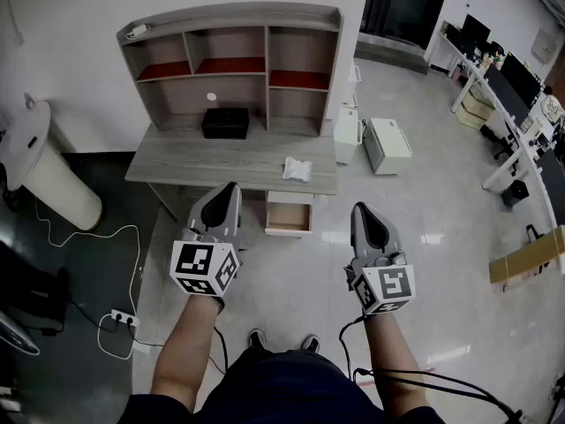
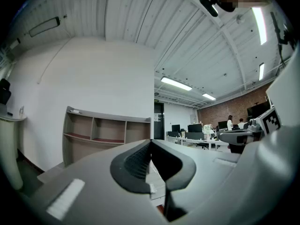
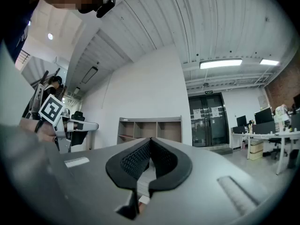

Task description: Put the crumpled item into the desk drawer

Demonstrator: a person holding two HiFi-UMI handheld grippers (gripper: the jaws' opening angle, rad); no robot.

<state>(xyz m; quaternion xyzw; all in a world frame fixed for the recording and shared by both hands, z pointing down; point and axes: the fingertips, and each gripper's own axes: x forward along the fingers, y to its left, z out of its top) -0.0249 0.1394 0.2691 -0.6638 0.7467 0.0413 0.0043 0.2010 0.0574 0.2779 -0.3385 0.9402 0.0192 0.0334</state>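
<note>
On the floor at the far left stands a tall pale bin [image 1: 55, 186], and nearer the person a white power strip [image 1: 124, 319] lies with its cable looping across the grey floor. Next comes the grey desk [image 1: 190, 164], which carries a shelf unit [image 1: 231, 26] along its back edge. A black box [image 1: 225, 122] sits on the desk near the middle of that back edge, under the shelves.

The left gripper [image 1: 229, 191] is held up in front of the desk, and in the head view its tip shows against the desk's front edge. In the left gripper view its fingers [image 2: 137, 164] are pressed together at the tips, with nothing between them.

The crumpled item [image 1: 297, 169], white and rumpled, lies on the desk close to its right front corner, apart from both grippers. Just below that corner the drawer [image 1: 289, 215] is pulled open toward the person.

The right gripper [image 1: 361, 211] is held to the right of the drawer, over the bare floor and well clear of the desk. In the right gripper view its fingers [image 3: 135, 161] are closed tip to tip and hold nothing.

Beyond the desk's right edge two white cabinets [image 1: 387, 145] stand on the floor.
</note>
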